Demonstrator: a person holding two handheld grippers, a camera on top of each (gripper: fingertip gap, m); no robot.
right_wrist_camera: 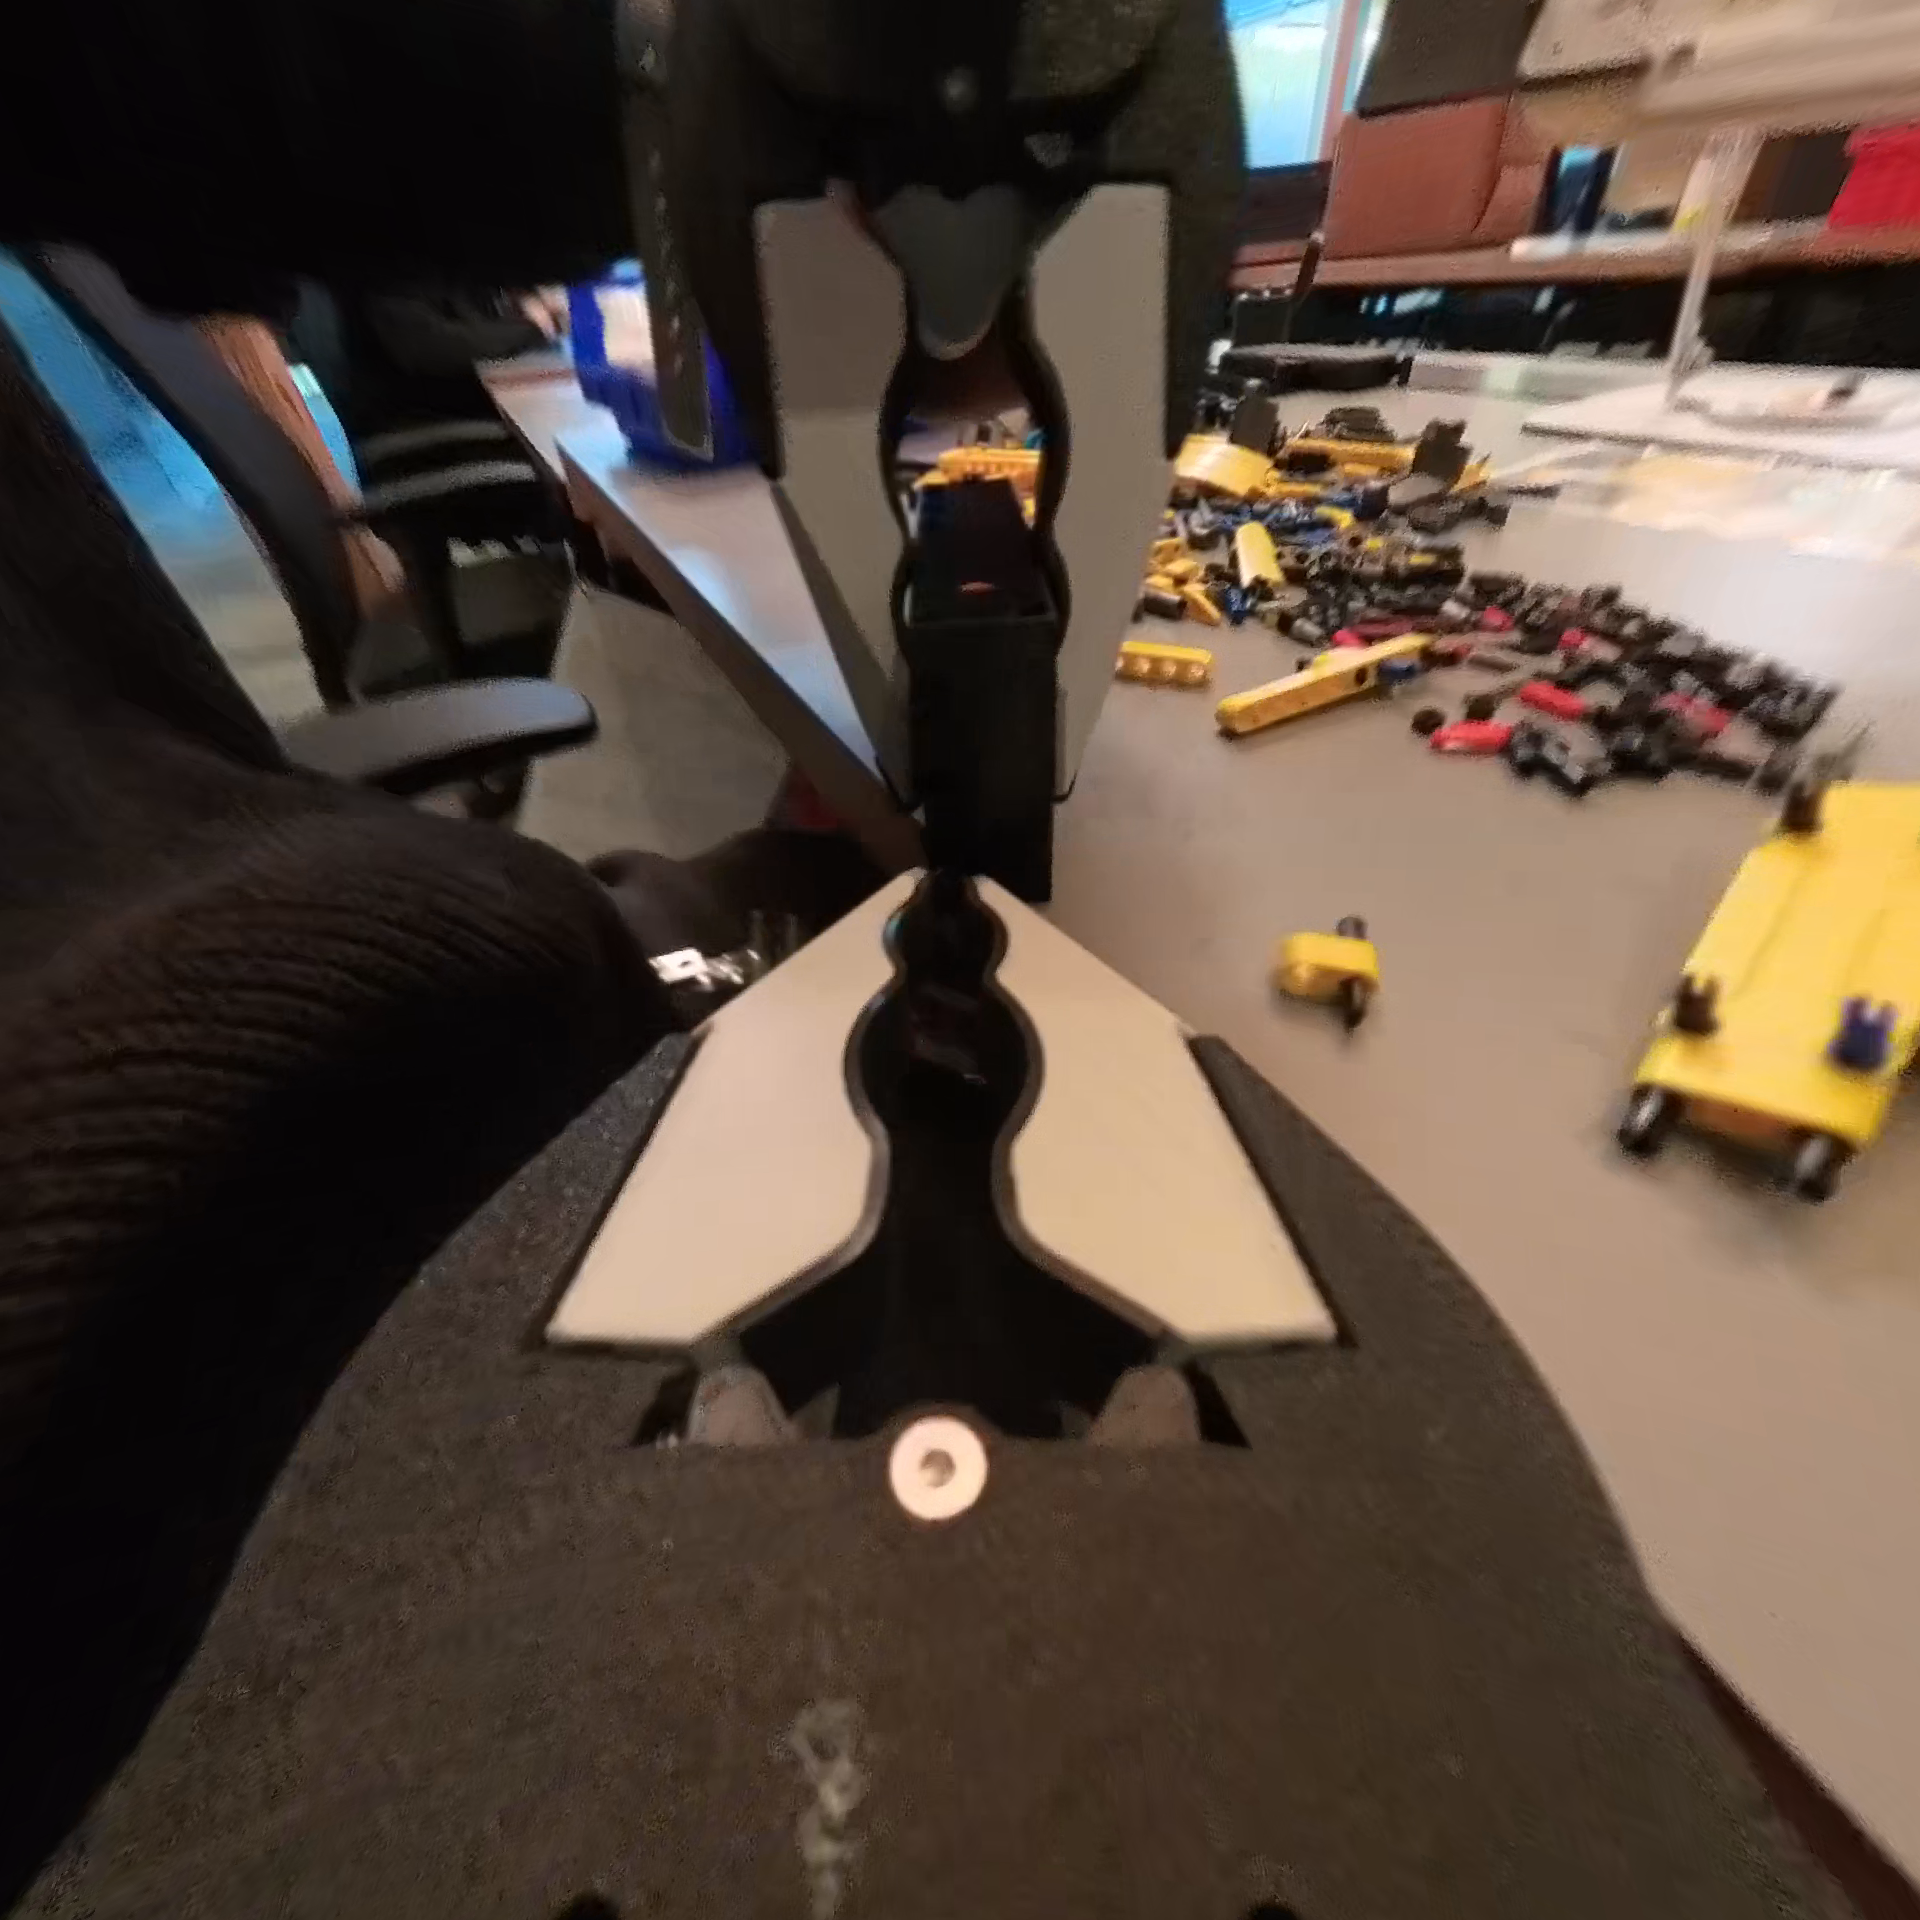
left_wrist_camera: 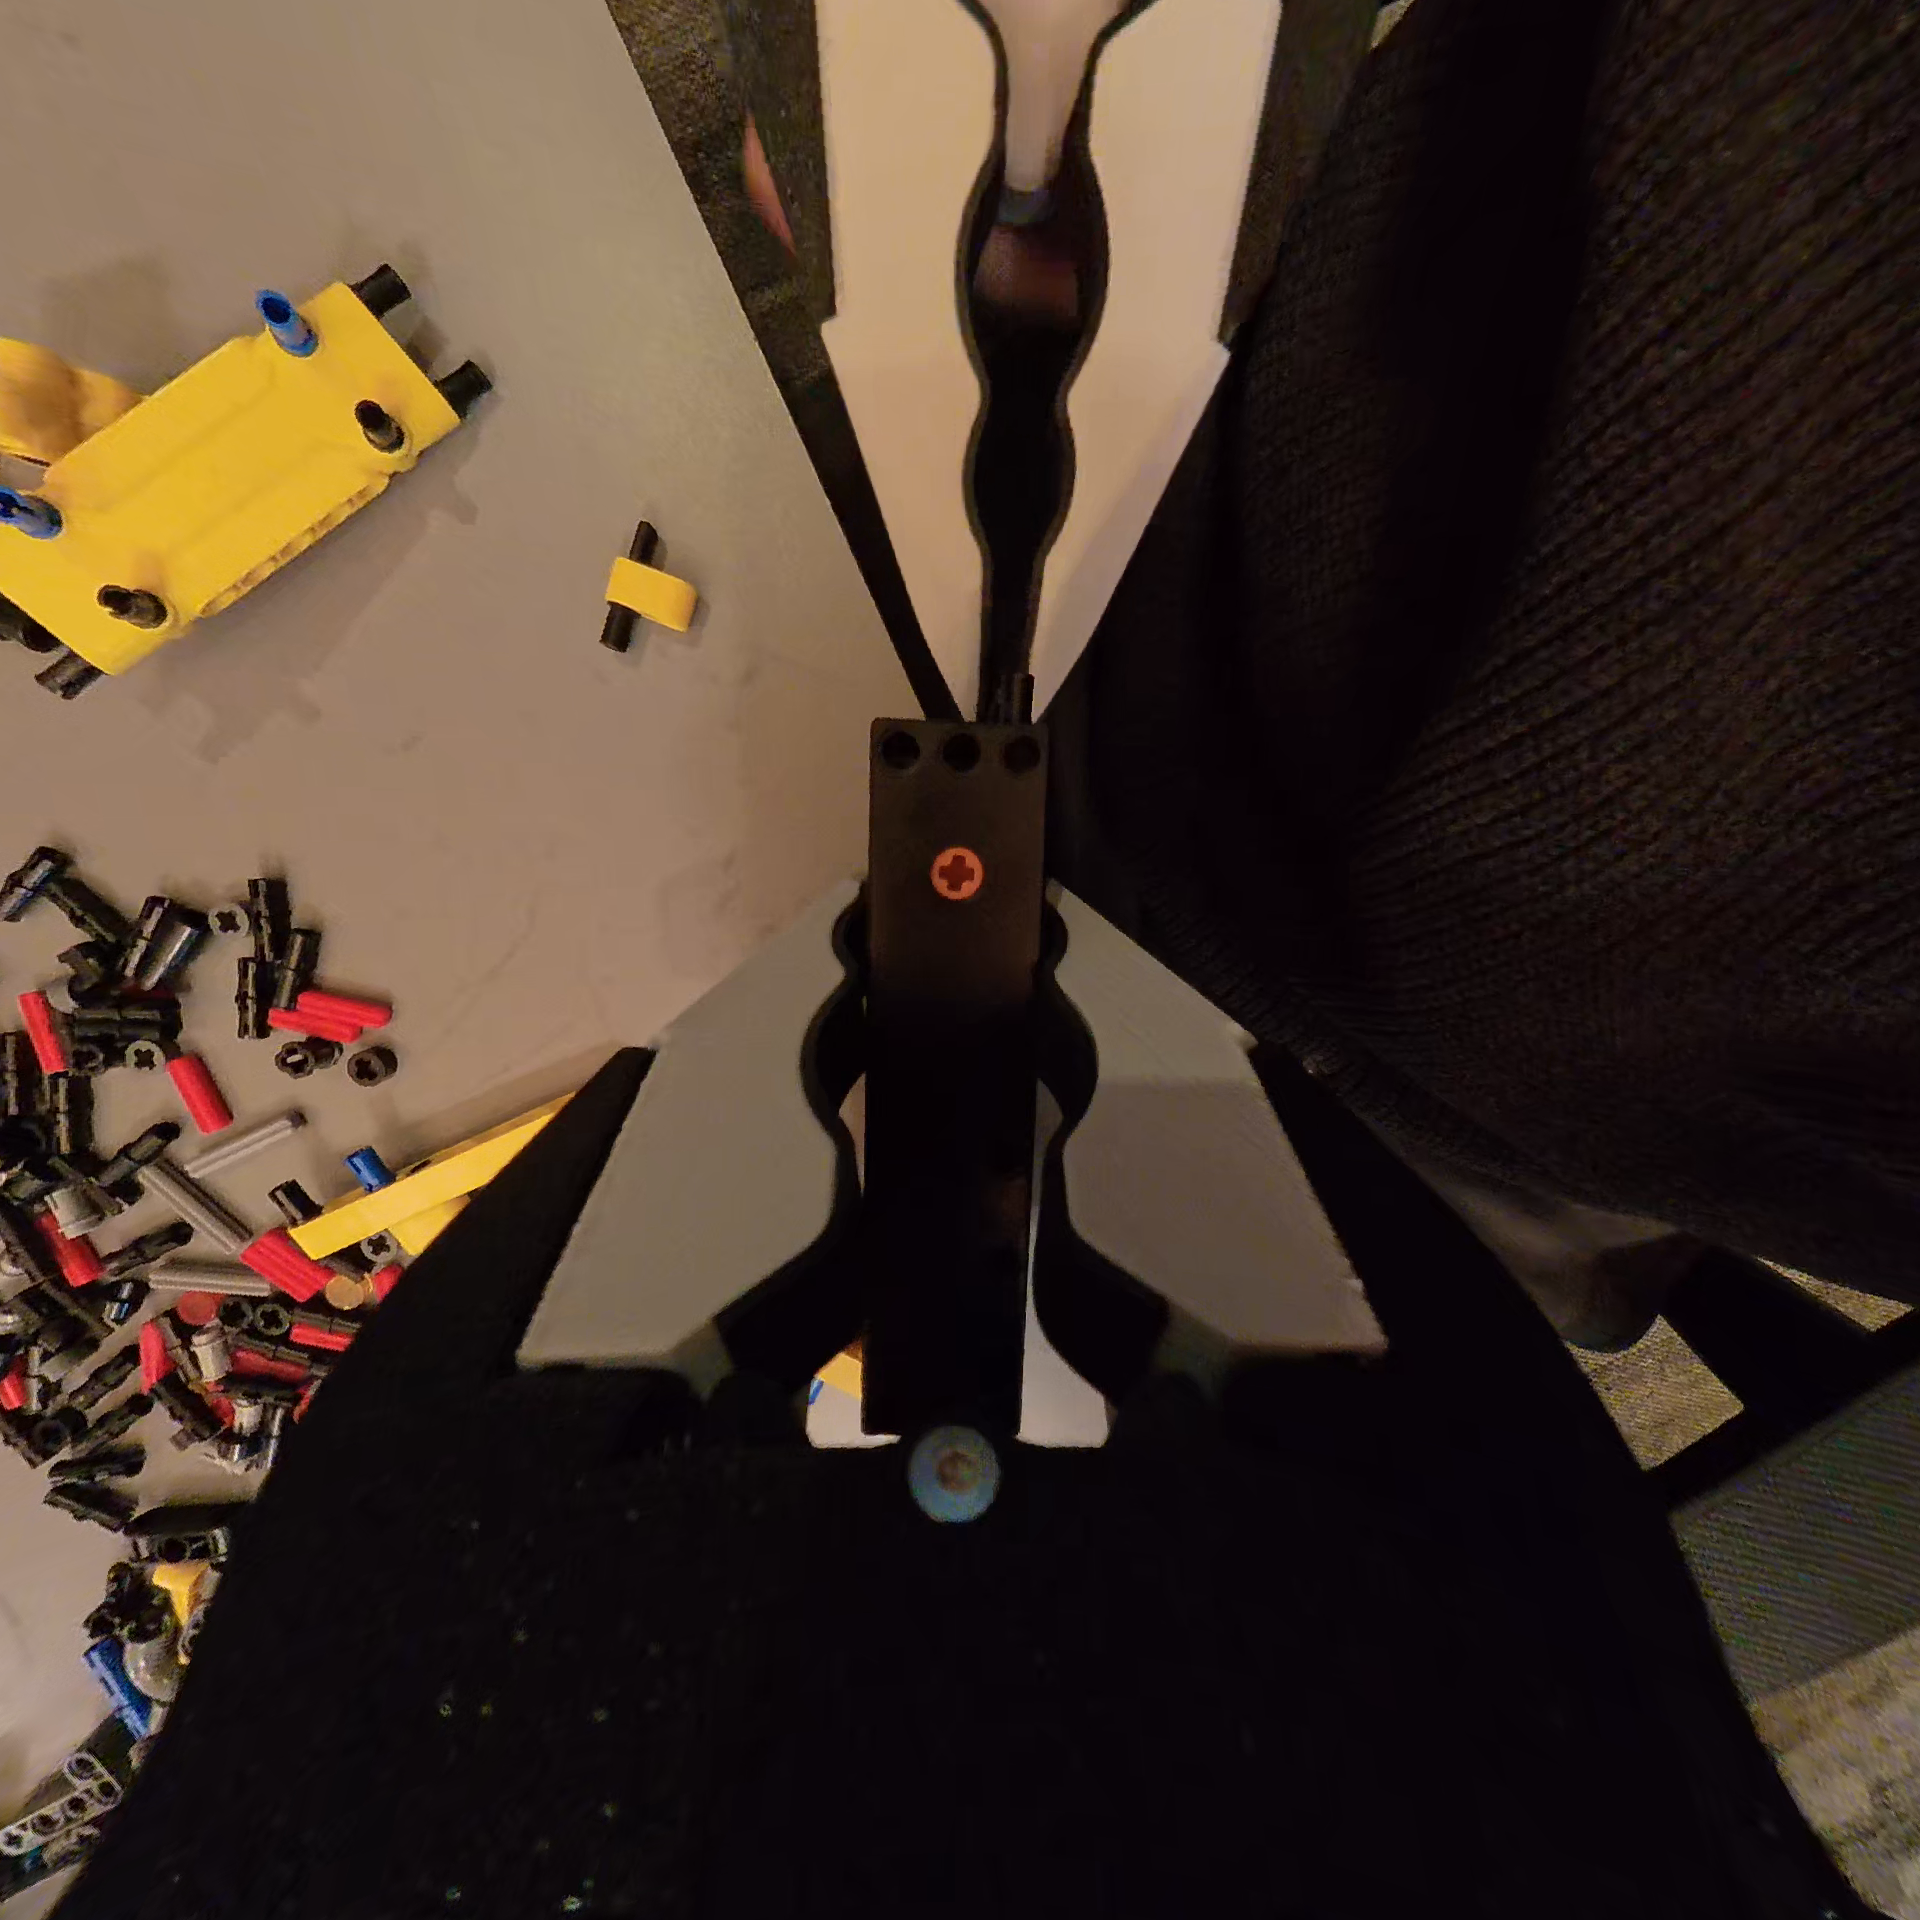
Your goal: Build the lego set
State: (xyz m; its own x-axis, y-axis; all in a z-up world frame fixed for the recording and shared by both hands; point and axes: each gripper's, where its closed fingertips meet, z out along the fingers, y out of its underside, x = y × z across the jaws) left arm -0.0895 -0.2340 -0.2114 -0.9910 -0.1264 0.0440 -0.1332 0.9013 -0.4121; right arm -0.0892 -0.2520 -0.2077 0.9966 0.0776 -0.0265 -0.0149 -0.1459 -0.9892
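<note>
Left wrist view: left gripper (left_wrist_camera: 951, 914) jaws clamp unlabelled black beam (left_wrist_camera: 956, 1039).

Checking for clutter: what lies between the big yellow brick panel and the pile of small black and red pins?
Left wrist view: bare grey tabletop separates yellow panel from pin pile.

In the left wrist view, the left gripper (left_wrist_camera: 951, 935) sits at centre frame, clamped around a beam (left_wrist_camera: 956, 997). The right gripper (left_wrist_camera: 1013, 675) meets the beam's top end from the upper frame, apparently pinching a pin (left_wrist_camera: 1016, 694). The table (left_wrist_camera: 520, 779) fills the left half: a panel (left_wrist_camera: 229, 478) upper left, a small connector (left_wrist_camera: 646, 590) right of it, a parts heap (left_wrist_camera: 156, 1195) lower left.
</note>
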